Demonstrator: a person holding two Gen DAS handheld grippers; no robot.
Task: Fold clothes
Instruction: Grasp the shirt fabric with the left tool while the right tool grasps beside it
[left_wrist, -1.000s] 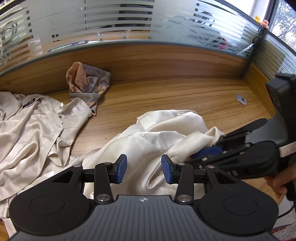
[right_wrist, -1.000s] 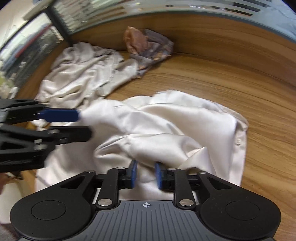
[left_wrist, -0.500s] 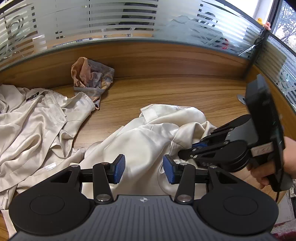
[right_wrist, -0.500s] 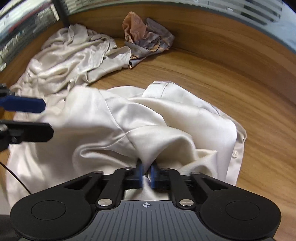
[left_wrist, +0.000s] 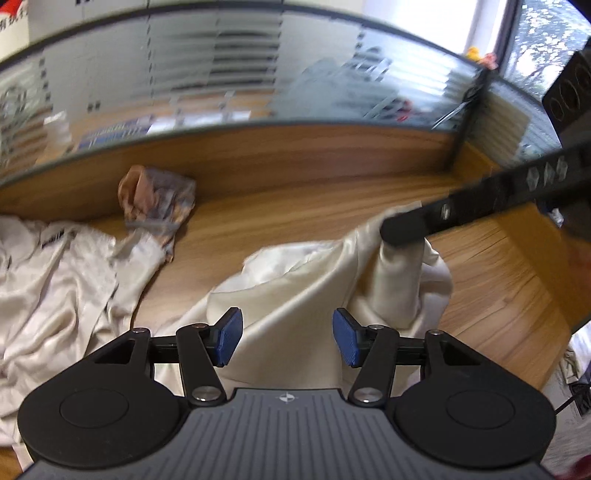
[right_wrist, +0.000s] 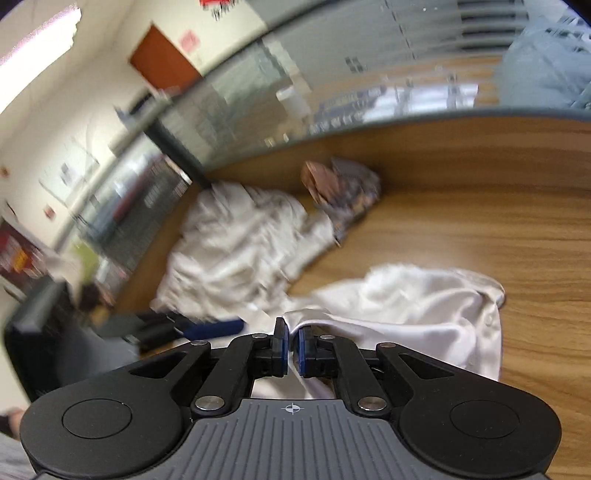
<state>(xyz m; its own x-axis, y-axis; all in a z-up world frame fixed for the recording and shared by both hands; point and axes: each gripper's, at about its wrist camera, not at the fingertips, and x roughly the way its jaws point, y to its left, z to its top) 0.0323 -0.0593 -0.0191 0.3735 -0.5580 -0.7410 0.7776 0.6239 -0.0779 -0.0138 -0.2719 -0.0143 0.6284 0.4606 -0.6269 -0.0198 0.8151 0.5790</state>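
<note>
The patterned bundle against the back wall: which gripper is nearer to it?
Left. The left gripper hangs open over the cream shirt, on the patterned bundle's side; the right gripper, shut on that shirt, sits farther off.

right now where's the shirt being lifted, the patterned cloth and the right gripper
shirt (left_wrist: 314, 280), left wrist view, on its raised middle panel
patterned cloth (left_wrist: 159, 199), left wrist view, on its crumpled middle
right gripper (right_wrist: 291, 347), right wrist view, between its fingertips
</note>
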